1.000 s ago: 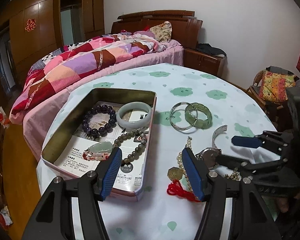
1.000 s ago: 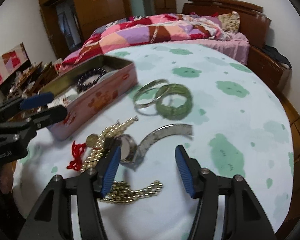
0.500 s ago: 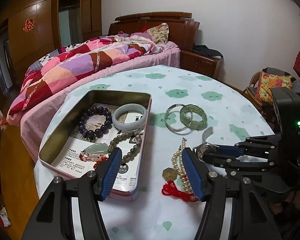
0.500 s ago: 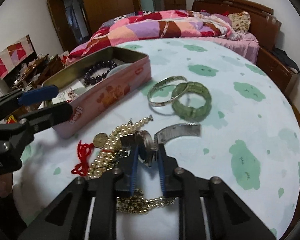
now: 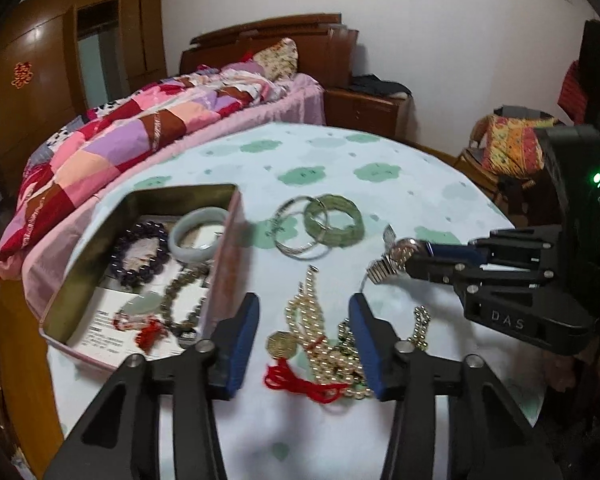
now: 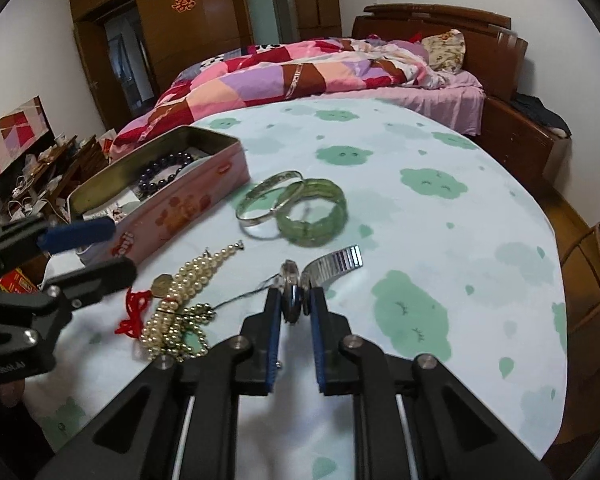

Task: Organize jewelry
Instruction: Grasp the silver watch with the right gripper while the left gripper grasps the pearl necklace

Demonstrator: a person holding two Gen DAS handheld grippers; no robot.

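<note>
We find the right gripper [image 6: 294, 312] clenched on the wristwatch [image 6: 291, 280]: the blue pads press the watch case edge-on, and the case stands clear of the tablecloth [image 6: 440, 216]. The metal strap [image 6: 336, 262] hangs out past the jaws to the right. Its jaws have just been closing, and the watch is now between them.

The left gripper [image 5: 304, 336] holds nothing. Its jaws have just been closing part-way, and they straddle the heap of pearl strands [image 5: 312, 312], the brass coin pendant [image 5: 281, 345] and the red cord [image 5: 300, 380] without the pads pressing on any of them.

The pink tin [image 5: 224, 264] sits to the left on the table and already holds a dark bead bracelet [image 5: 140, 252], a pale jade bangle [image 5: 198, 234], a grey-green bead bracelet and a jade pendant. A silver bangle [image 6: 266, 202] and a green jade bracelet [image 6: 314, 216] lie touching each other on the cloth, outside the tin.

Risks, in our judgement:
- The grip on the watch is narrow and on a smooth rim; a quick swing toward the tin could let it twist or drop.
- A thin dark thread runs from the watch toward the bead heap; if it is attached, lifting may drag the beads.
- The trailing strap may catch the tin wall.
- The two grippers work near each other and could collide.
- A left pinch on the tangled heap may lift several pieces at once.
</note>
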